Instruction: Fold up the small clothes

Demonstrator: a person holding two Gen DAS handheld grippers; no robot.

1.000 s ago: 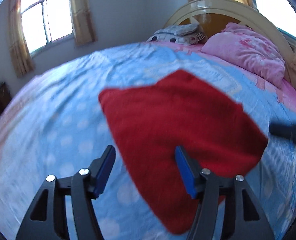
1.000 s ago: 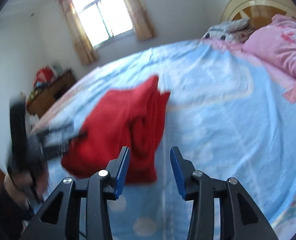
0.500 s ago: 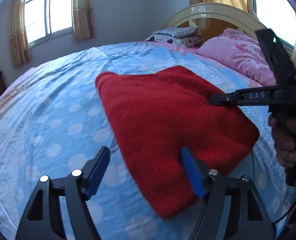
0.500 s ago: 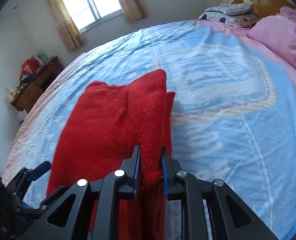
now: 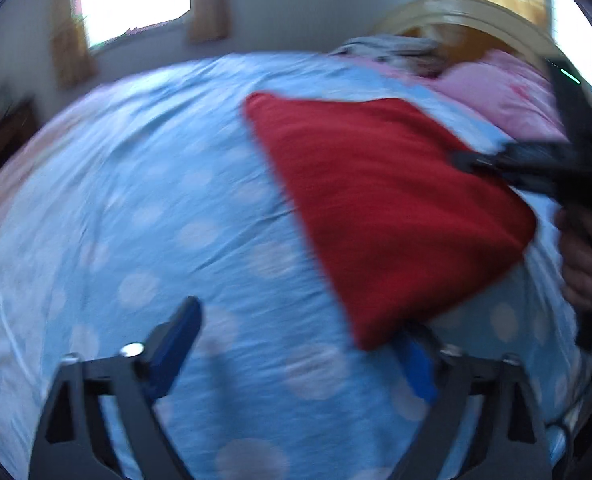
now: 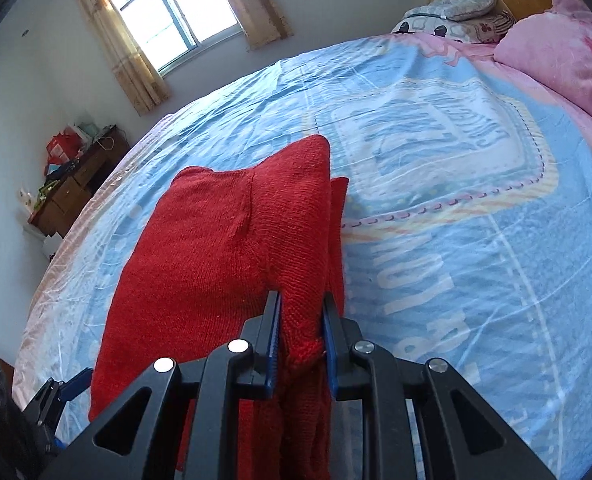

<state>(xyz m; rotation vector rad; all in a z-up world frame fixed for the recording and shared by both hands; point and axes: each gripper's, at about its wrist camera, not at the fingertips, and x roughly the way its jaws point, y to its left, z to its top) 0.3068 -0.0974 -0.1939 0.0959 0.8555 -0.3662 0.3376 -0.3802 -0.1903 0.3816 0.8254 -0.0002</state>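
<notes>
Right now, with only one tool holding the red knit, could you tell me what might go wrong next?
1. The right tool pinches only a bunched edge of the red sweater, so lifting may undo the fold.
2. The left tool is open, with one finger under the sweater's corner; closing there may also catch the blue bedsheet.

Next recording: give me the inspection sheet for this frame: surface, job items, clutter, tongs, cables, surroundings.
Surface: bed with blue printed sheet, lightly wrinkled.
Job's things: one red knitted garment, partly folded, lying on the sheet.
Clutter: pink pillow and grey patterned pillow at the head.
Tongs: right tongs shut on the garment's edge; left tongs open, one finger at the garment's near corner.
Cables: nothing seen.
Surroundings: curtained window, cluttered wooden dresser, headboard.
</notes>
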